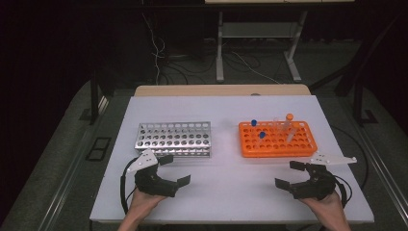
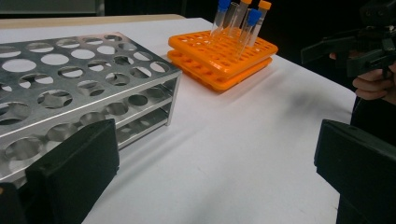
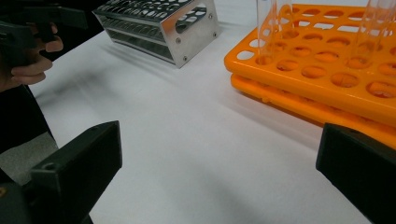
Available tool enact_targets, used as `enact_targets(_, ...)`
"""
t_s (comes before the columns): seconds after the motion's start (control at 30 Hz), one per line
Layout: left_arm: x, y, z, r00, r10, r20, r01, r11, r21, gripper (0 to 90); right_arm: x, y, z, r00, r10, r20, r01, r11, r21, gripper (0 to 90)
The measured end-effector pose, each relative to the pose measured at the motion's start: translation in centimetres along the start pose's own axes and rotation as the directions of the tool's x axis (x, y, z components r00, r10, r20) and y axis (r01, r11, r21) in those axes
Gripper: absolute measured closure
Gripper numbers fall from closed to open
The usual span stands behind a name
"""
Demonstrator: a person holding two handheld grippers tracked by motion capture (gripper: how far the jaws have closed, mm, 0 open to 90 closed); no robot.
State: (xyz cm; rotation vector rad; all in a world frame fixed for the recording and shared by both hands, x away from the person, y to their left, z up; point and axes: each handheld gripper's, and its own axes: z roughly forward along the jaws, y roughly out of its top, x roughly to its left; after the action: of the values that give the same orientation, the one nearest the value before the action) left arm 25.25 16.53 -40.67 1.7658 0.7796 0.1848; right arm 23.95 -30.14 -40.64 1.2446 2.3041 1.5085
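Note:
An empty metal tube rack (image 1: 174, 138) (image 2: 70, 88) (image 3: 161, 25) stands left of centre on the white table (image 1: 231, 187). An orange tube rack (image 1: 277, 139) (image 2: 224, 53) (image 3: 327, 70) at the right holds several capped clear tubes (image 1: 288, 126) (image 2: 252, 23), with blue and orange caps. My left gripper (image 1: 174, 170) (image 2: 215, 172) rests open just in front of the metal rack, nothing between its jaws. On the right, near the orange rack's front edge, my right gripper (image 1: 288, 174) (image 3: 219, 172) is open and empty too.
Bare white table (image 2: 233, 140) lies between the two racks and between the grippers. The table's front edge runs just under both hands. A wooden strip (image 1: 221, 90) lines the far edge; cables and table legs (image 1: 220, 48) lie on the dark floor behind.

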Motion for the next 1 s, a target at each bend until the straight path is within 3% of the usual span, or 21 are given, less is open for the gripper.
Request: enact_targets(1.0, 0.28, -0.17, -0.28, 0.9999, -0.015, 0.005, 0.015, 0.9999, 0.000, 0.0, 0.15, -0.08, -0.73, 0.9997, 0.019, 0.016, -0.020, 0.9988, 0.045, 0.0)
